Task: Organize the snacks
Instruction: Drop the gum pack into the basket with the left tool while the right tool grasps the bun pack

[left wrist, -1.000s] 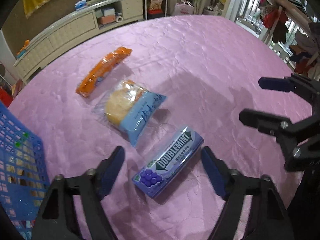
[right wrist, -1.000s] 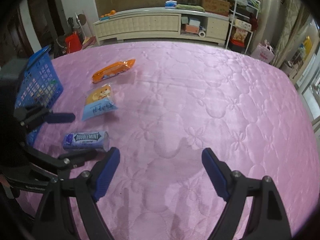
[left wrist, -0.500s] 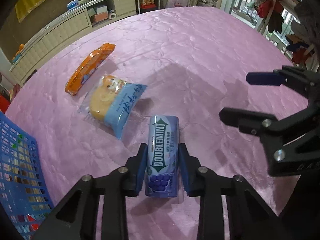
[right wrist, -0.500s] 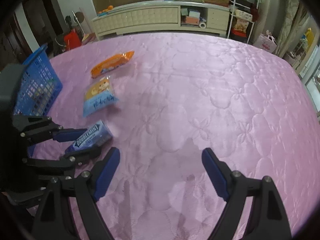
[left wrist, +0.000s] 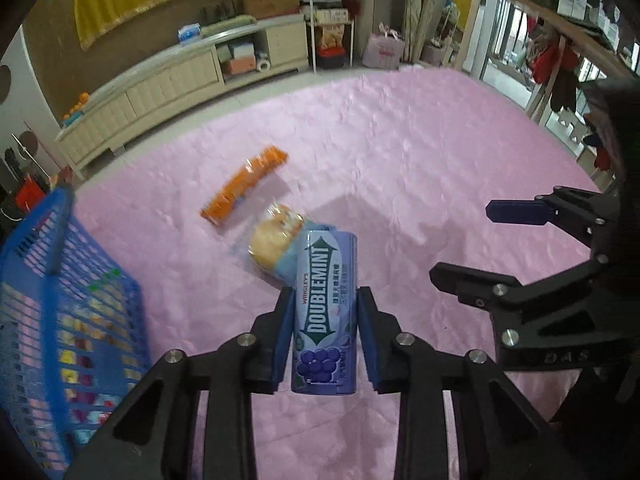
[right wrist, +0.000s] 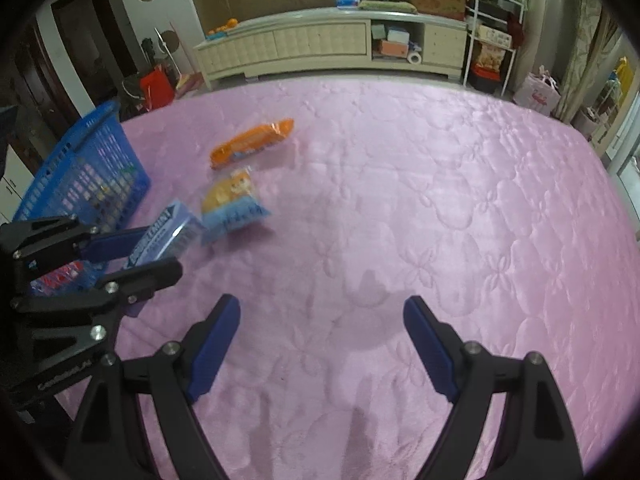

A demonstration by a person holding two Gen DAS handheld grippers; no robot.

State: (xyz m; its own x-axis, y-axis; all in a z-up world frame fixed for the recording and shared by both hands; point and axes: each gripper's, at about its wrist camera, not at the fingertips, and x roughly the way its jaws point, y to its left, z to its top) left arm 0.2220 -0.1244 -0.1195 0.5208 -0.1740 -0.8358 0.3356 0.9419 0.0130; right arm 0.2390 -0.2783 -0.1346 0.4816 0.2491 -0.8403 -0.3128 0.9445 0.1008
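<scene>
Left wrist view: left gripper jaws clamp the Doublemint pack; right gripper jaws apart.

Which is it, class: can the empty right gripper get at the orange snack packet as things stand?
Probably yes. The right gripper is open and empty, and only bare pink cloth lies between it and the orange snack packet.

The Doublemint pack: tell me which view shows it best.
The left wrist view. There the Doublemint pack fills the centre, label readable, clamped between the left gripper fingers. The right wrist view shows it small, blurred, at the left edge, partly hidden by that gripper.
</scene>
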